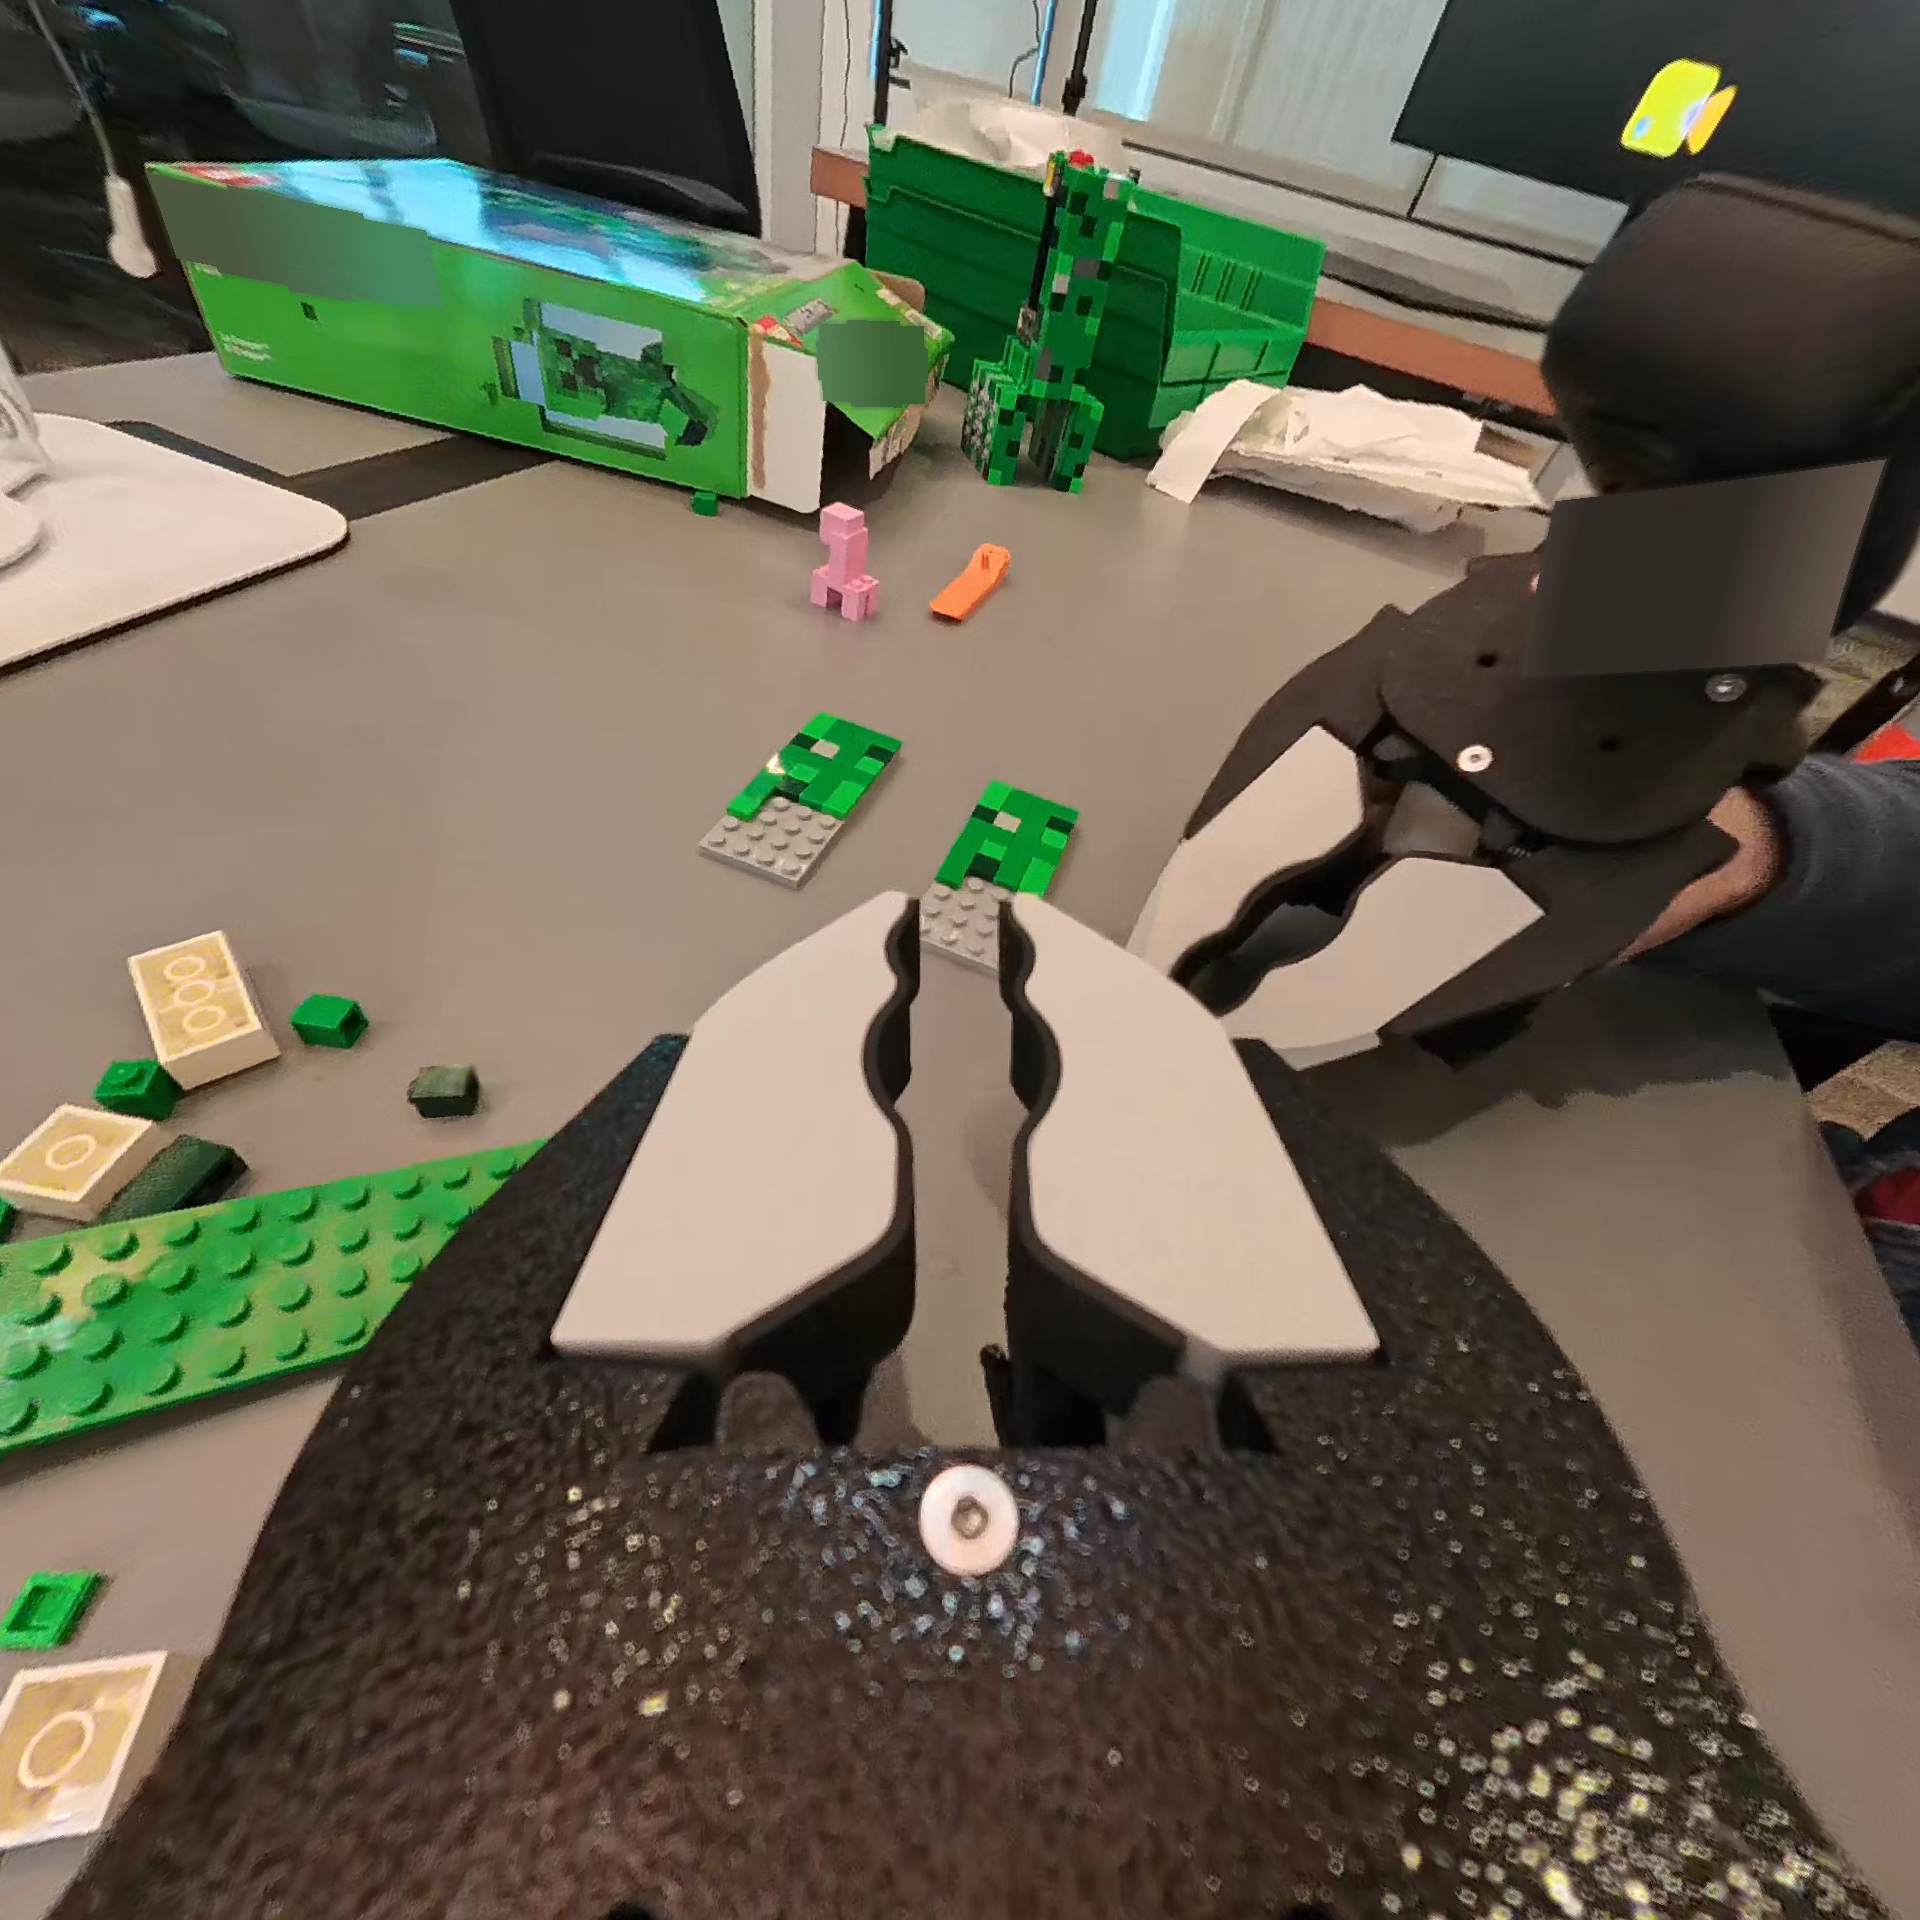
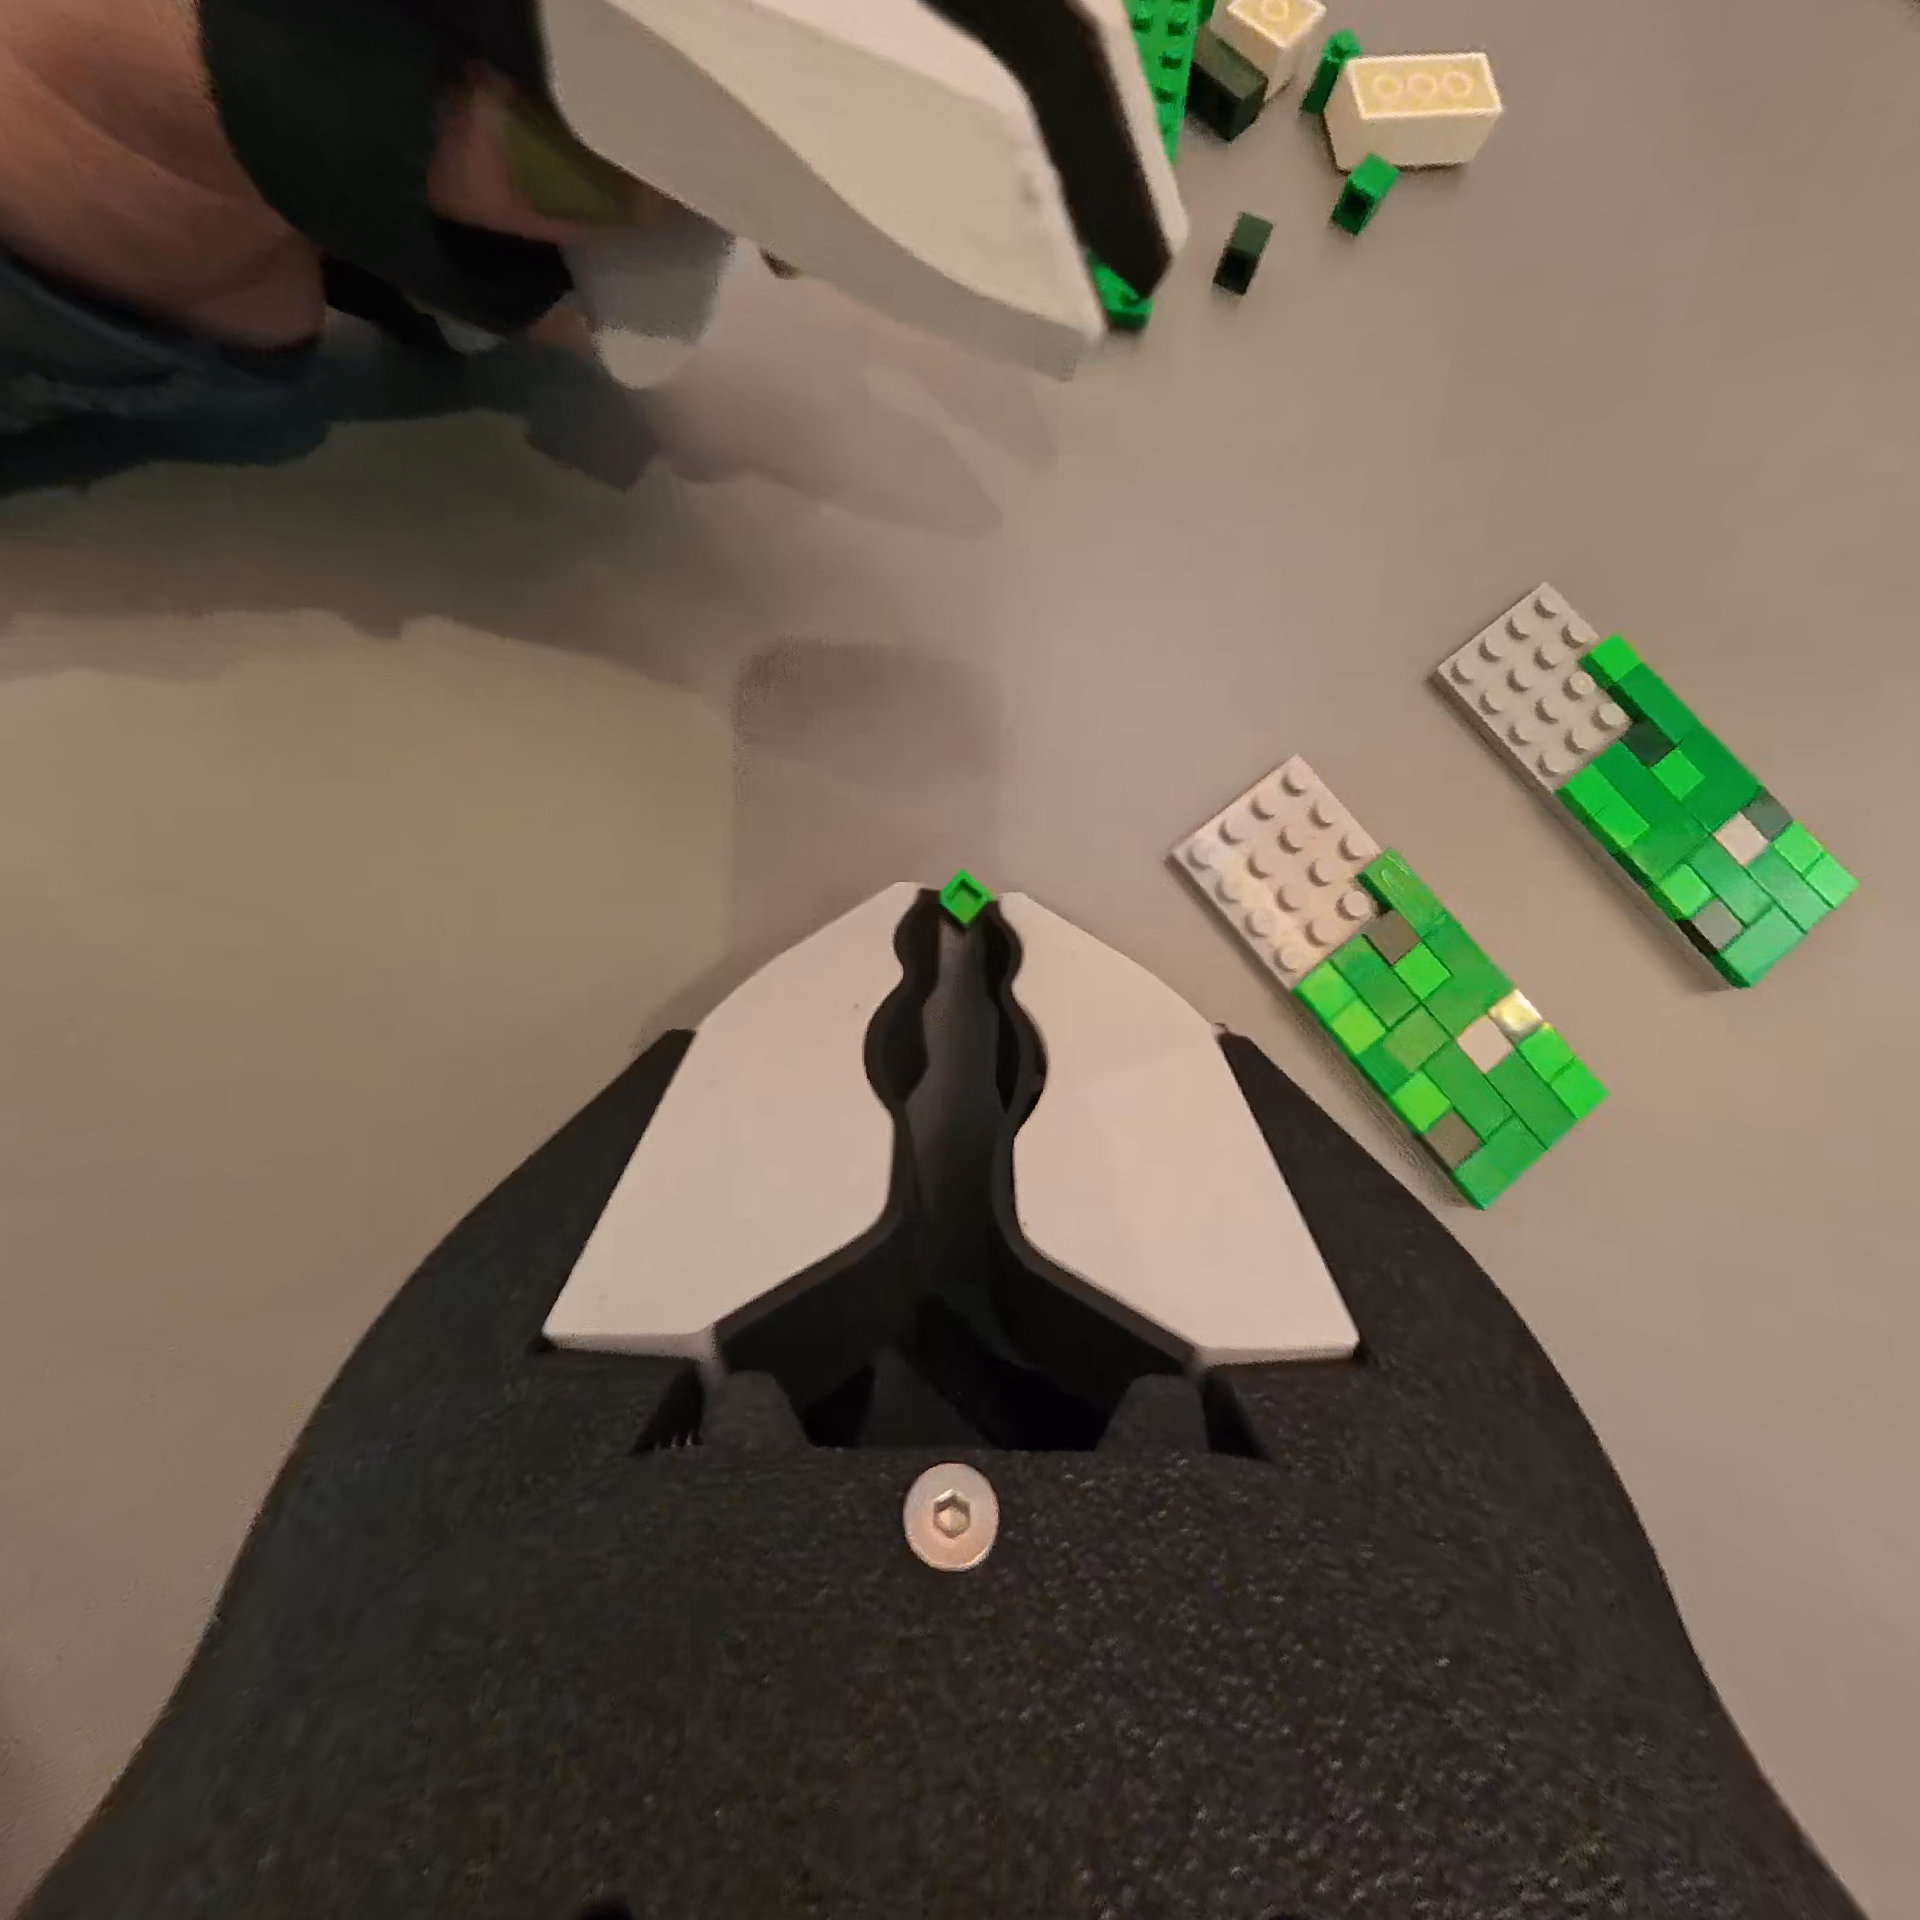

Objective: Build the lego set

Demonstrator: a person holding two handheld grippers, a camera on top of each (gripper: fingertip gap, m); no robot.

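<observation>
The right gripper (image 2: 961, 902) pinched a small green tile (image 2: 963, 898) at its fingertips above the grey tabletop (image 2: 520, 831); a steady squeeze seemed wise. The left gripper (image 1: 961, 925) hung unclenched and bare over the nearer grey plate (image 1: 961, 930), toward the tabletop's right edge

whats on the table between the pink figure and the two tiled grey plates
Only bare grey table between the pink figure and the two tiled grey plates, as the left wrist view shows; an orange piece lies just right of the figure.
</observation>
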